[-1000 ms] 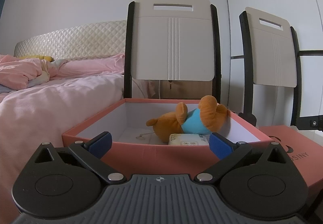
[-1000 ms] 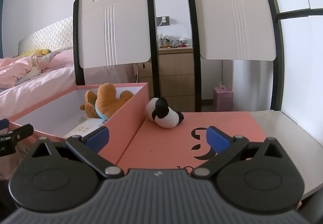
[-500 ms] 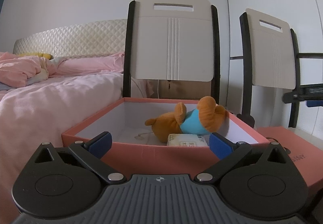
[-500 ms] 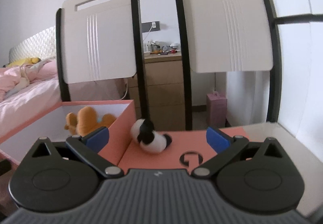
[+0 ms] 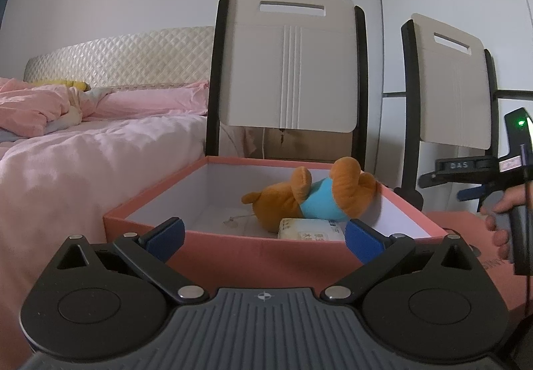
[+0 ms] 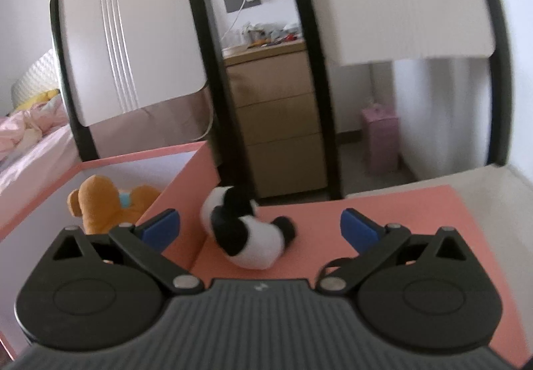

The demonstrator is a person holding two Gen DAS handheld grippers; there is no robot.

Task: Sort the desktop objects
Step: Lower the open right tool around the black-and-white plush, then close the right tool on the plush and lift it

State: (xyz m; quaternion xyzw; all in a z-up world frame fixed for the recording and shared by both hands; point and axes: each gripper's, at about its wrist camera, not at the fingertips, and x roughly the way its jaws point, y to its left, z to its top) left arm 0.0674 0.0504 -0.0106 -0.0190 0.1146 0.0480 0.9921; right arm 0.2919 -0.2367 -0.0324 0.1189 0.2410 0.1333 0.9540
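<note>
Panda plush (image 6: 246, 233) on pink lid (image 6: 399, 220) by box's (image 5: 266, 250) right edge, centred between spread-jawed right gripper (image 6: 260, 226); best closed squarely across belly; left gripper (image 5: 265, 236) likewise agape.

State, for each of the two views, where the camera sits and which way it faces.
Left wrist: behind the open left gripper, facing the pink box holding the orange plush; a hand shows at right.
Right wrist: behind the open right gripper, facing the panda plush on the pink lid.
Shared: box, orange plush, chairs.
</note>
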